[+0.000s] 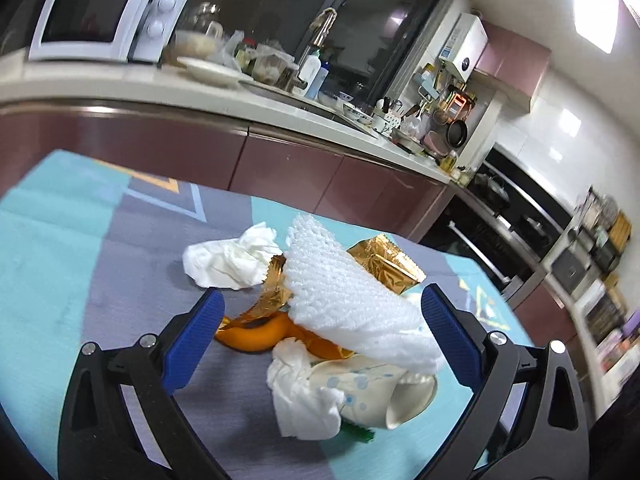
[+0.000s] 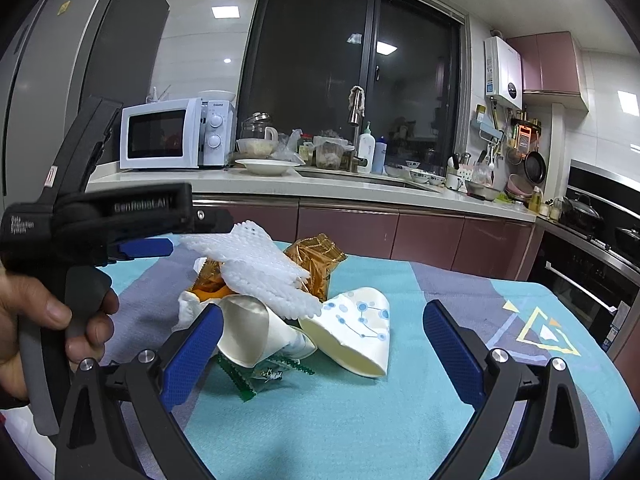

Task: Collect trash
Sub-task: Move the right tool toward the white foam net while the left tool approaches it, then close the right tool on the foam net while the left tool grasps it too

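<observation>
Trash pile heaped mid-table on the teal-and-grey cloth (image 2: 360, 420). Topmost: white foam netting sheet (image 1: 352, 300), draped over gold foil wrapper (image 1: 384, 258) and orange peel (image 1: 256, 334). Beneath and in front: 2 crushed paper cups with blue dot pattern (image 2: 356, 328), lying on their sides, mouths toward the right wrist camera. Crumpled white tissue (image 1: 228, 258) at far left of the pile in the left wrist view; another wad (image 1: 304, 396) touching a cup. Green serrated-edge wrapper (image 2: 260, 374) flat under the cups.

Left gripper (image 1: 320, 336): jaws spread wide, blue pads either side of the pile, nothing clasped. Right gripper (image 2: 320, 344): jaws likewise wide apart, empty, framing the cups. A hand (image 2: 48, 320) on the left tool's grip, seen from the right wrist.

Behind: counter (image 2: 360, 194) with microwave (image 2: 172, 134), sink, dishes.
</observation>
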Motion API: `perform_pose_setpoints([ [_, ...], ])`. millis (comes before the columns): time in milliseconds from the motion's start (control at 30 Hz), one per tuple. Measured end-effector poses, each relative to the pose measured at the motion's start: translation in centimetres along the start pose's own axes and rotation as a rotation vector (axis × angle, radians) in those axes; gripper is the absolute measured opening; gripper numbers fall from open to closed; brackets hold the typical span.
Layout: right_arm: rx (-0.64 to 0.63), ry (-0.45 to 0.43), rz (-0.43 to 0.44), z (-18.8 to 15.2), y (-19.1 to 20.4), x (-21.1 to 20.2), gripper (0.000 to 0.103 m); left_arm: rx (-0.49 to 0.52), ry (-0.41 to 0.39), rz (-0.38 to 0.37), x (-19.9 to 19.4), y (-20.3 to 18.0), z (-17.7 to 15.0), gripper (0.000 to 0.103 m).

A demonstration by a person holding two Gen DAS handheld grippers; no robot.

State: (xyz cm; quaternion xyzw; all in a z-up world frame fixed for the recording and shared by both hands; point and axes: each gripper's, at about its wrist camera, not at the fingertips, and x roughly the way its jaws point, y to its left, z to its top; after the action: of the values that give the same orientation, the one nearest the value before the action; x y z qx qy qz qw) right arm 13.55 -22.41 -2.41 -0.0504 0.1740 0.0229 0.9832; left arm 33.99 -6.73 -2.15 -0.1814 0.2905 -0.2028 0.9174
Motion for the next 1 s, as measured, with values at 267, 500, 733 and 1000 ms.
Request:
perform_pose_setpoints([
  [267,-0.039,0.0,0.029,1.2,0.8,2.0,0.097,-0.023,0.023,-0.027,1.0,0.1,0.0,0.076],
  [500,-0.075,0.032,0.098,2.1,1.8,3.7,0.096,-0.043,0.049,-0.059,1.7,0.1,-0.2,0.063],
  [733,-0.056,0.086,0.16,2.3,2.1,5.4,0.082,-0.035,0.066,-0.068,2.0,0.7,-0.6,0.037],
  [1000,-0.064,0.131,0.19,2.3,2.7,6.3,0.049,-0.02,0.065,-0.083,1.8,0.5,-0.6,0.014],
])
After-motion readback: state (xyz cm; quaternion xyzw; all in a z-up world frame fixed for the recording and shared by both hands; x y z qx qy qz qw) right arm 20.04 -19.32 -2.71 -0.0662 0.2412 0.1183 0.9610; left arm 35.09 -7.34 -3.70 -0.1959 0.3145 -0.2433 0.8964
